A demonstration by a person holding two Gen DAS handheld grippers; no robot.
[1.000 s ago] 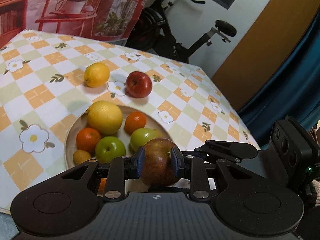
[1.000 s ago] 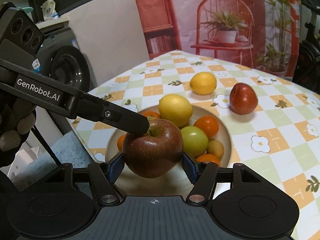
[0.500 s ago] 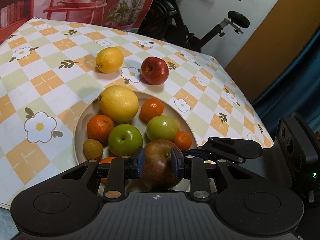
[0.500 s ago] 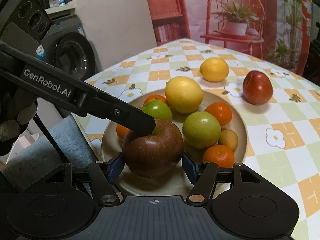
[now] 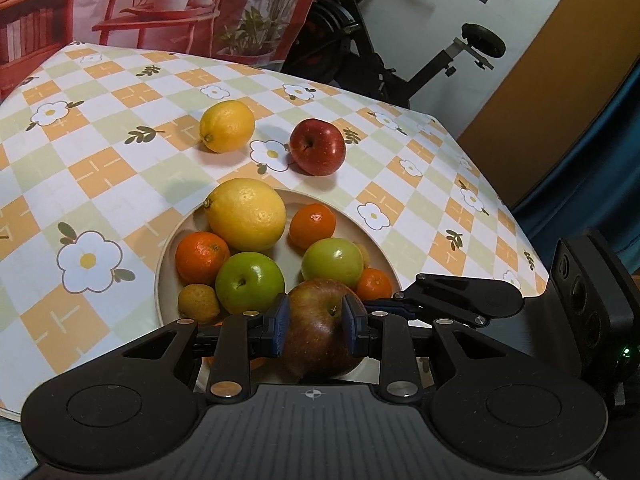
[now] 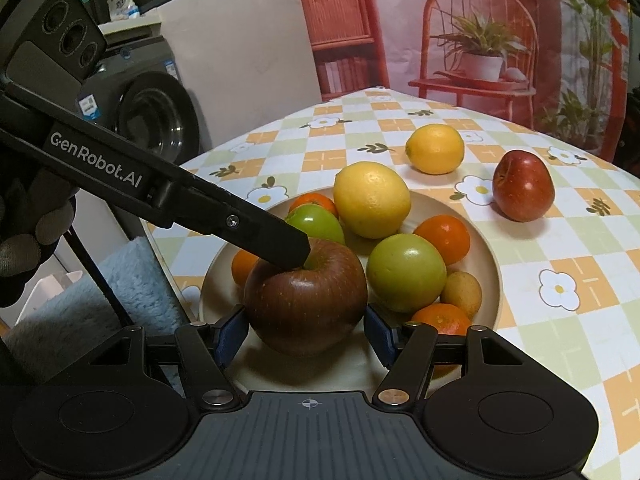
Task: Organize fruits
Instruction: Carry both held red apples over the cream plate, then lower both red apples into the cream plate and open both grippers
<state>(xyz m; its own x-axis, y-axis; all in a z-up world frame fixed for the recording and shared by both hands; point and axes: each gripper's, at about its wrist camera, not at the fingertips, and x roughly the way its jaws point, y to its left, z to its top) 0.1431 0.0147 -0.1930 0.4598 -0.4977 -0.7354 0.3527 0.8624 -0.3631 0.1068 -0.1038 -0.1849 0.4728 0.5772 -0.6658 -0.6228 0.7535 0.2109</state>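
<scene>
Right gripper (image 6: 306,330) clamped dark apple (image 6: 306,300) low over plate (image 6: 486,256) near edge. Left gripper (image 5: 314,322) shut, tips at apple stem. Lemon (image 6: 435,149), red apple (image 6: 523,186) lay far on cloth, unplaced.

Home: exercise bike (image 5: 404,40), washing machine (image 6: 160,120)

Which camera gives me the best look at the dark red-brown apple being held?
The right wrist view: the dark red-brown apple shows nearly whole between the right tongs. The left wrist view shows only a strip of it, flanked by the left tongs.
</scene>
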